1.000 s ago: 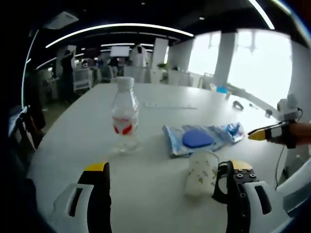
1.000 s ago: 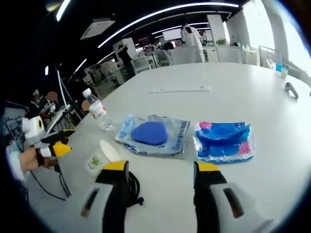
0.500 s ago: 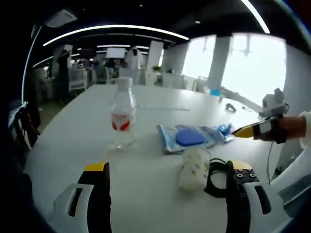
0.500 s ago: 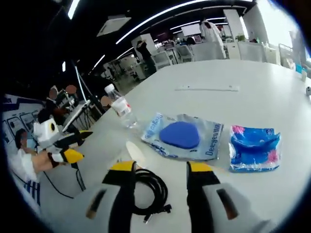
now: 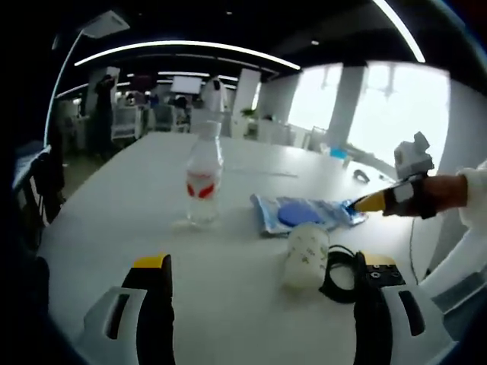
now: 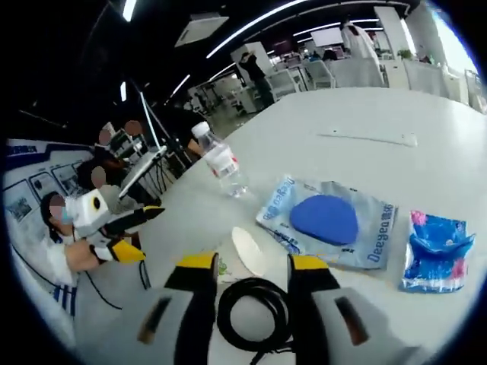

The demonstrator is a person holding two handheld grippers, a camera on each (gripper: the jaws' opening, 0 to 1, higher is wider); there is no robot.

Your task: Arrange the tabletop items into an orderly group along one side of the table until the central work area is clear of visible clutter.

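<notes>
Clutter remains spread mid-frame: water bottle (image 5: 202, 182), paper cup (image 5: 305, 256), coiled black cable (image 6: 255, 314), mouse package (image 6: 329, 222), blue packet (image 6: 435, 252). Nothing looks grouped yet. Left gripper (image 5: 262, 268) and right gripper (image 6: 251, 268) both have spread, empty jaws.

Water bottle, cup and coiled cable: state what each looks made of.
Water bottle: clear glossy plastic, since the table shows through it; white cap, red label.
Cup: probably matte paper, opaque white with a faint printed pattern, lying on its side.
Coiled cable: black rubbery or plastic sheath with a slight sheen, judging by its smooth loop.
</notes>
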